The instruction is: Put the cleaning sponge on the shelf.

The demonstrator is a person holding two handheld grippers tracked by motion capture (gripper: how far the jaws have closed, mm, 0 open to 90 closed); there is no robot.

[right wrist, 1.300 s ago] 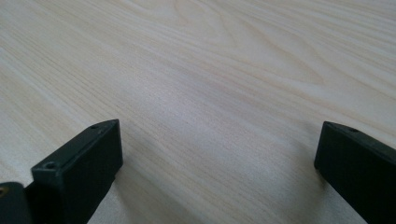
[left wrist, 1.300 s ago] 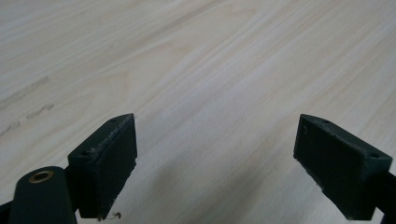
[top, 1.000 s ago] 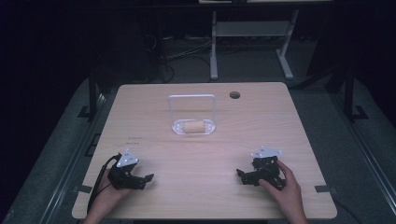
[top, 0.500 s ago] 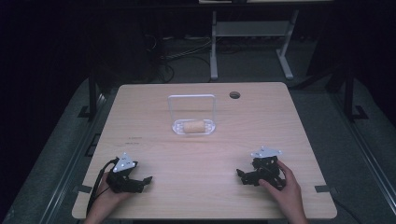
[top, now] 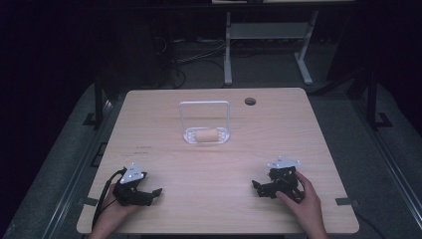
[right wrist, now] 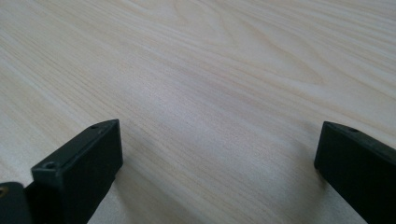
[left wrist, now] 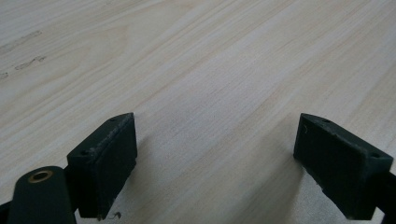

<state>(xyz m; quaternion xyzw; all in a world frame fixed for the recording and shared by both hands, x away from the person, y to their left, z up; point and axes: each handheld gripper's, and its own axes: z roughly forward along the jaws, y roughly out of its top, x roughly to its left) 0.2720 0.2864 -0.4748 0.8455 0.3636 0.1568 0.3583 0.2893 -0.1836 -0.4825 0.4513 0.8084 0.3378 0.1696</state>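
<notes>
High view: light wood table point(top: 219, 164) with a round cable hole point(top: 250, 101) at about 1 o'clock from its centre. Dark room, grey floor, white desk frame point(top: 266, 37) and loose cables point(top: 194, 62) beyond the far edge. Faint pencil marks point(top: 142, 148) on the wood at 9 o'clock. A clear plastic holder point(top: 206, 122) with an upright frame stands just past table centre, at 12 o'clock; a tan cork-like cylinder point(top: 206, 135) lies on its side in the holder's base. Left gripper point(top: 149, 194) sits low at 7 o'clock, held by the left hand point(top: 112, 216), cable trailing off toward the near-left edge, grey plate on top. Right gripper point(top: 260, 188) at 5 o'clock, in the right hand point(top: 303, 199). Both rest on or just over the wood, well apart from each other. The cylinder is well apart from both: at 1 o'clock from the left gripper, 11 o'clock from the right.

Left gripper view: jaws spread wide, nothing between them but bare wood grain; pads point(left wrist: 105, 158) black, close to the table surface. Pencil marks point(left wrist: 23, 53) at 10 o'clock.

Right gripper view: jaws spread wide too, empty, bare wood between; pads point(right wrist: 81, 163) low over the table.
</notes>
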